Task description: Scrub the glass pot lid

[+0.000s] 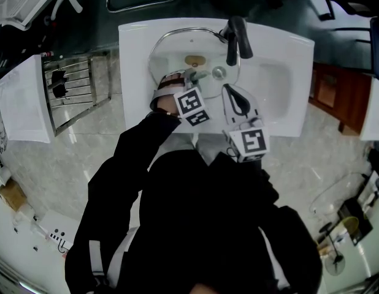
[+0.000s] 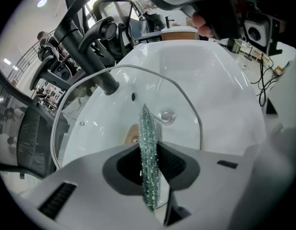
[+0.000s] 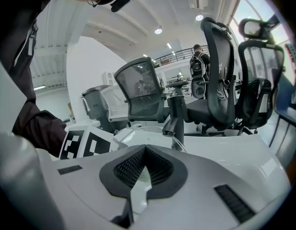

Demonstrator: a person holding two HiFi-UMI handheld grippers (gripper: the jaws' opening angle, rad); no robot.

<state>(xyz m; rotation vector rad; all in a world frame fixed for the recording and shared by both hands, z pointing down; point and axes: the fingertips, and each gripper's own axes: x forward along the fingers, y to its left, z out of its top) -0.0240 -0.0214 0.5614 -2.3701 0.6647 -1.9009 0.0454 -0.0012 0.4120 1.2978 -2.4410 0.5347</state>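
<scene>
Left gripper (image 2: pixel 149 145): jaws clamped on a green glittery scrubber (image 2: pixel 149 166), held edge-on. The glass pot lid (image 2: pixel 114 104) lies in the white sink (image 1: pixel 272 84) basin, directly ahead of these jaws. Its knob (image 2: pixel 166 115) is just beyond the scrubber tip; contact can't be confirmed.

Right gripper (image 3: pixel 145 169): jaws drawn together, nothing identifiable gripped. It is beside the lid, near the faucet (image 1: pixel 236 38).

White washbasin (image 1: pixel 281 84) before me: the glass pot lid (image 1: pixel 171 52) sits in its bowl, over the brass-coloured drain (image 1: pixel 194 60); a black tap (image 1: pixel 237 38) stands at the rim.
</scene>
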